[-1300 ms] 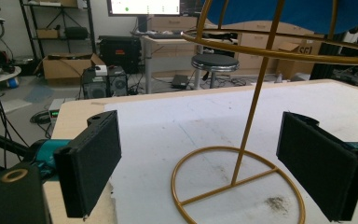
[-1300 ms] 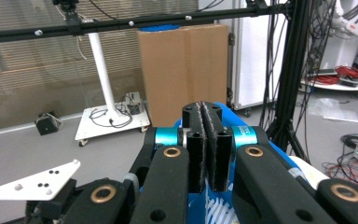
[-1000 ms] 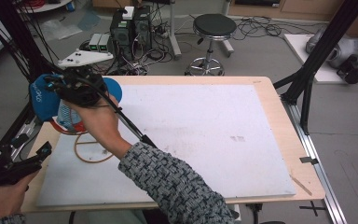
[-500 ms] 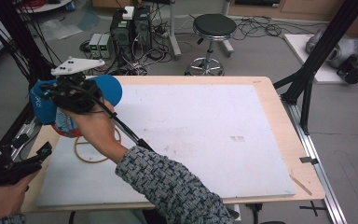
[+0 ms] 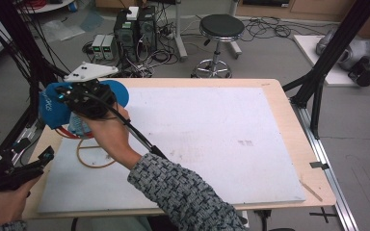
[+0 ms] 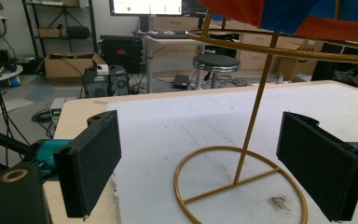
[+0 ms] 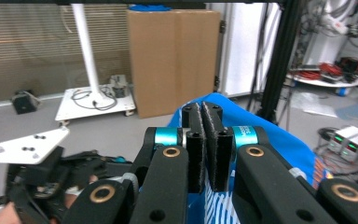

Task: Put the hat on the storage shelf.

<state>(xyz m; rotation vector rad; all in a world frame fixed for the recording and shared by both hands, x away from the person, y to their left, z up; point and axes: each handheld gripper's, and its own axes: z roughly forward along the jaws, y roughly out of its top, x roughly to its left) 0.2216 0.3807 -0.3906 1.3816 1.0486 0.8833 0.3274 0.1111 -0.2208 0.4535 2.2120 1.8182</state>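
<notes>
Blue cloth point(image 5: 53, 108): bunched at the left end of the table point(image 5: 270, 96), raised over the gold wire stand point(image 5: 94, 156). Lettering on one fold, red and white stripes lower down. Cap, bag or cover, I cannot tell.

Right gripper point(image 7: 202, 109): pads pressed flat together, cloth right behind and under them. I reach it across my body to the left end.

Change over the last second: the right gripper has shifted a little, and the cloth has gone with it, bulging out more on the left side. Jaws stayed shut throughout. The stand's base ring has not moved on the table. My reading: the cloth is pinched and carried, not yet settled on the stand, and the stand is standing steady on its own.

From the left gripper view the stand's post point(image 6: 254, 102) rises from the ring to an upper hoop, with red and blue panels point(image 6: 284, 14) above it. Whether the cloth rests on that hoop or hangs clear I cannot tell.

Left gripper point(image 5: 46, 155): off the near left corner, jaws spread wide, nothing between them, aimed at the stand but apart from it.

Hard to make out: the fold between the right pads is hidden, and in the high view my right hand point(image 5: 108, 134) and the gripper body cover the stand's top. The hoop is cut off at the frame edge.
</notes>
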